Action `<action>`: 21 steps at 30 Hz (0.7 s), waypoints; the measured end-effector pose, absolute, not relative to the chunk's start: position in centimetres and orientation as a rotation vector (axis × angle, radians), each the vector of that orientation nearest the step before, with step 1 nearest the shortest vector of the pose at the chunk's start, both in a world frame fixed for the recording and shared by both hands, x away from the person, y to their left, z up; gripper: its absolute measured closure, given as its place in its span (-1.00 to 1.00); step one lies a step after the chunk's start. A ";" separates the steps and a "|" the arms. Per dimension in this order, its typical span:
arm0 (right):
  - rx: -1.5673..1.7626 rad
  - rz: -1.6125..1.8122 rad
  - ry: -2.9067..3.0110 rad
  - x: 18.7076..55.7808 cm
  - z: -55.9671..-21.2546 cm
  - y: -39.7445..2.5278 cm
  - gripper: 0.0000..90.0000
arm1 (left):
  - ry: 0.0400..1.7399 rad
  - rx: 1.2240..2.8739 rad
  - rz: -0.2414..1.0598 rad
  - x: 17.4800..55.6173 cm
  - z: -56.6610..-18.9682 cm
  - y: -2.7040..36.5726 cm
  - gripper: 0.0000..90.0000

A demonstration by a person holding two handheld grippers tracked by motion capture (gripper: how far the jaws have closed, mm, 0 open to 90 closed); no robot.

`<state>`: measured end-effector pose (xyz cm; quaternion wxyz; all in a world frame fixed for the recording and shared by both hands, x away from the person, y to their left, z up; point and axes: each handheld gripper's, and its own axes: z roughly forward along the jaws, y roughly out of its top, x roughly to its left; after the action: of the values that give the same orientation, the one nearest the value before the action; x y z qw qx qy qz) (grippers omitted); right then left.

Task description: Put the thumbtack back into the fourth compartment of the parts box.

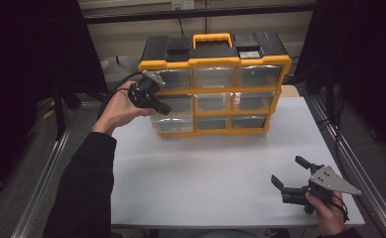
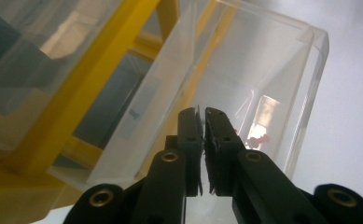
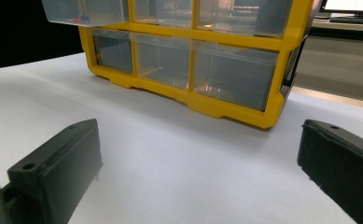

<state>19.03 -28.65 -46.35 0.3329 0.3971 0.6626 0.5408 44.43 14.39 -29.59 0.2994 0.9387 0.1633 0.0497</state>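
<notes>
Between left gripper (image 2: pixel 202 112) jaws: front wall of clear drawer (image 2: pixel 263 93), pinched tight for pulling it from yellow organizer (image 1: pixel 214 84). Right gripper (image 1: pixel 289 174) waits apart over table (image 1: pixel 205 178), jaws wide, holding nothing.

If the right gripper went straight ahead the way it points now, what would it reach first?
Probably bare table, then the organizer: the right gripper, jaws wide open, points across the white surface at its bottom row of clear drawers. Nothing lies between, though depth is hard to judge.
</notes>
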 end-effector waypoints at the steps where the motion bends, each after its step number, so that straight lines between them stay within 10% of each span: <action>1: 1.039 1.411 1.731 19.0 -46.4 -28.6 -1.00 | 0.415 2.508 0.128 44.6 -29.6 14.4 0.90; 21: 1.042 1.411 1.728 19.0 -46.3 -28.7 -1.00 | 0.459 2.463 0.109 44.8 -30.6 13.7 0.84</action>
<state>19.00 -28.69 -46.35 0.3334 0.3989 0.6617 0.5402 44.84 13.66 -30.60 0.3116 0.9332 0.1740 0.0411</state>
